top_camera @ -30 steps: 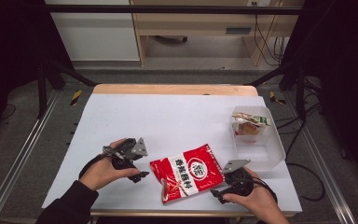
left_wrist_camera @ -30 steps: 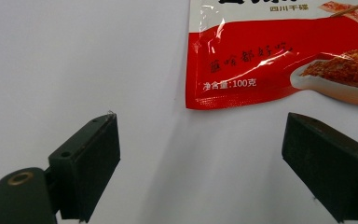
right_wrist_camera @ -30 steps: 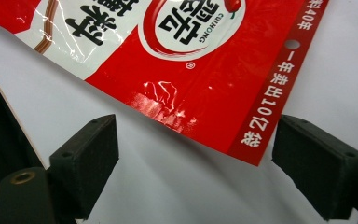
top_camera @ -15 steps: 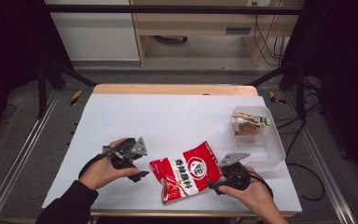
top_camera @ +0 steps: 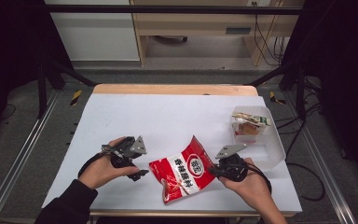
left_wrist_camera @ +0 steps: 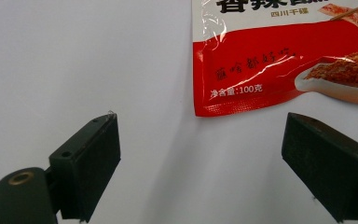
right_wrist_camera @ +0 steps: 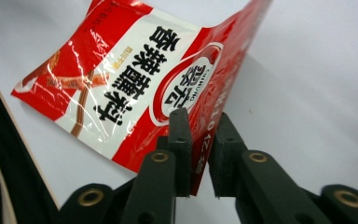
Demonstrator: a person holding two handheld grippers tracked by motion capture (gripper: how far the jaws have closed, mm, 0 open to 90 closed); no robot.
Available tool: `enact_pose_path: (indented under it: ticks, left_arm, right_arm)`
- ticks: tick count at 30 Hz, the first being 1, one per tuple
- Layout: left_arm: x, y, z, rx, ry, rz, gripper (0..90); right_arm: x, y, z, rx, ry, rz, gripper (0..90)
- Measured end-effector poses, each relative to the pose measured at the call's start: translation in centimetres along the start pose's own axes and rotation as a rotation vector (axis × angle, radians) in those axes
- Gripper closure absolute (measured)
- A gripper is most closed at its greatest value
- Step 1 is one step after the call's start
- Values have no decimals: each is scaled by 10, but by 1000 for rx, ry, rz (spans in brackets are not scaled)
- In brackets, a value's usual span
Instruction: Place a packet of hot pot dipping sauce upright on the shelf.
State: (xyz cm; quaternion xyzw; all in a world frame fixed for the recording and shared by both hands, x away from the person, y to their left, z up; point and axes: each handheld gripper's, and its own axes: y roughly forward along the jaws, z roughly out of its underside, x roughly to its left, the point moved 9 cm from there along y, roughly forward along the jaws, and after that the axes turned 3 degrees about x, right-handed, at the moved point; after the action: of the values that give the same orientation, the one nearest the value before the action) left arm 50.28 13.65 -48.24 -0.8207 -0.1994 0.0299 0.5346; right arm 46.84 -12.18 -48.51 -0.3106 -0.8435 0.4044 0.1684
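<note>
**Right claw clamped on the red packet, left claw wide beside it**

The white rectangular counter (top_camera: 168, 121) carries everything; its far edge shows a strip of pale wood. On my right side of it, near the edge, stands a clear plastic rectangular tub (top_camera: 270, 144) with a few small printed packets lying at its far end.

The glossy red-and-white foil seasoning packet with black Chinese lettering (top_camera: 184, 170) sits at the near middle of the counter, between my two hands and just left of the tub. It is not flat: the right gripper view shows its gripped edge lifted and the sheet bent, with the far corner still down toward the counter surface.

My right claw (top_camera: 213, 171) has just been closing, and the packet's right edge is between its jaws now. In the right gripper view (right_wrist_camera: 199, 135) the two black jaws stand narrow with the red foil pinched edge-on between the pads.

My left claw (top_camera: 139, 173) rests low over the counter just left of the packet, apart from it. In the left gripper view (left_wrist_camera: 200, 154) its jaws stand wide with bare white counter between them; the packet's lower corner (left_wrist_camera: 279, 60) lies just beyond the jaw tips, untouched.
</note>
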Motion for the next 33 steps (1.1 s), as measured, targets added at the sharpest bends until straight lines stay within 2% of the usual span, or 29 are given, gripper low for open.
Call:
enact_pose_path:
  ticks: [3,6,12,18,19,20,22,28,33]
  left_arm:
    - [1,-2,0,3,-2,-2,117]
    - [4,-5,0,5,-2,-4,117]
    - [16,-21,-4,6,-3,-31,123]
    - [32,-43,-10,-32,-25,-64,132]
    - [32,-43,-10,-32,-25,-64,135]
    - [37,-51,-12,-42,-23,-78,140]
    - [40,-59,-15,-55,-24,-86,143]
    - [42,-74,-21,-79,-9,-102,161]
    - [40,-79,-22,-89,-4,-104,170]
  right_arm:
    - [0,0,-9,-3,-17,20,899]
    - [-1,-2,-16,-3,-42,35,900]
    - [1,-13,-56,-43,-141,55,900]
    - [10,-24,-97,-76,-244,68,900]
    - [10,-24,-97,-76,-244,68,900]
    - [13,-26,-109,-84,-266,76,900]
    - [17,-29,-119,-92,-297,75,900]
    - [28,-34,-141,-112,-355,60,900]
    - [34,-37,-152,-116,-396,53,900]
